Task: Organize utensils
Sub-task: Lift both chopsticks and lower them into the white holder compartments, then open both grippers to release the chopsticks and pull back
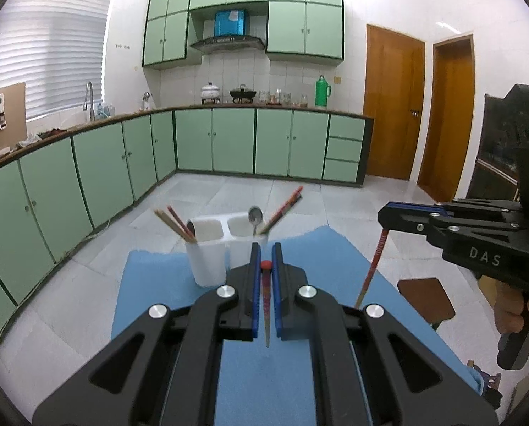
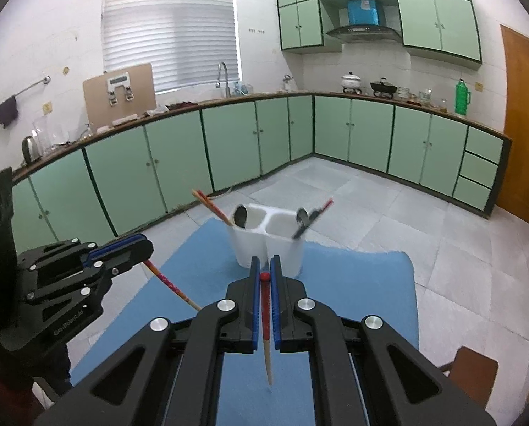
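A: What does the left wrist view give you that the right one can't?

B: It shows the right gripper (image 1: 385,214) from the side, coming in from the right edge, pinching a red-patterned chopstick (image 1: 372,264) near its top so the stick hangs down toward the blue mat (image 1: 150,284). It also catches a brown stool (image 1: 425,300) off the mat's right edge and two wooden doors (image 1: 394,104) at the far right.

A: And the right wrist view?

B: The mirror of that: the left gripper (image 2: 145,248) at the left, pressed onto a second chopstick (image 2: 170,285) that slants down and to the right over the mat. It adds a kettle (image 2: 28,149) and a dark towel (image 2: 7,112) on the far left wall.

A: How do the tongs look in their own cameras?

B: Each pair is drawn nearly together on its stick, the red knob end between the blue pads, the pale tip pointing back toward the camera.

A: Where is the holder?

B: The white two-compartment holder (image 1: 225,245) stands on the far part of the mat, just beyond both sets of fingertips. Each compartment holds a spoon (image 1: 255,218) and leaning chopsticks (image 1: 282,209); the left compartment's pair (image 1: 174,222) tilts left, the right one's tilts right.
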`<state>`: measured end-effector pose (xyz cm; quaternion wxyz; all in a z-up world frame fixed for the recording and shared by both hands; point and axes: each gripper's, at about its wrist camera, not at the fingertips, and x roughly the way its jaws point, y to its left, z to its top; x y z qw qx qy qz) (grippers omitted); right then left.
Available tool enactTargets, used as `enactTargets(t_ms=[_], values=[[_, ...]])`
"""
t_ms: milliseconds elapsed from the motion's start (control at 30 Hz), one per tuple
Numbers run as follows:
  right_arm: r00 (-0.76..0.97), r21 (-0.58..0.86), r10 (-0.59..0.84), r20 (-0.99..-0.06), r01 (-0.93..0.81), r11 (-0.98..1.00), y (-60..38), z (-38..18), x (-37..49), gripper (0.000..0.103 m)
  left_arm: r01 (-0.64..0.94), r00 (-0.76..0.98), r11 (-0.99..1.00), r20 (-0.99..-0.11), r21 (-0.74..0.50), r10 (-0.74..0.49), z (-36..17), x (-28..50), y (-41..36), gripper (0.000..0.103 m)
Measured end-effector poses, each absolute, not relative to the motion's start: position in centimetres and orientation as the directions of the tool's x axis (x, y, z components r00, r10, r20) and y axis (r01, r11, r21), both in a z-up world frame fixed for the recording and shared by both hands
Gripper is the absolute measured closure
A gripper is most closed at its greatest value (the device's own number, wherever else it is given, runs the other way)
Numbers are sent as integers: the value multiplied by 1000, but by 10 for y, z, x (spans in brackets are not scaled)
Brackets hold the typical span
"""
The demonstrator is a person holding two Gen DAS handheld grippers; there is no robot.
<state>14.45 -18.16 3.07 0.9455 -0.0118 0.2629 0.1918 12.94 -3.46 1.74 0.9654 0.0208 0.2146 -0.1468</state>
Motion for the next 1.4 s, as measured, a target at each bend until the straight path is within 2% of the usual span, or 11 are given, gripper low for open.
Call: enactTargets(t_ms=[400,667,1067,1400], values=[[856,62,367,-363,-371,927,-168,107,205,97,240,938,971,-258,6,-230,92,178,-23,98],[885,80,354,-302,-346,935,-160,126,264,97,200,959,980,-209,20,-192,108,231,-28,98],[884,104,349,-312,-333,937,-156,89,331,97,176,955,984,-248,29,-164,73,305,-31,98],[852,91,345,-394,-337,937,-147,47,348,95,178,921,984,-355,8,-164,31,335,-26,97]])
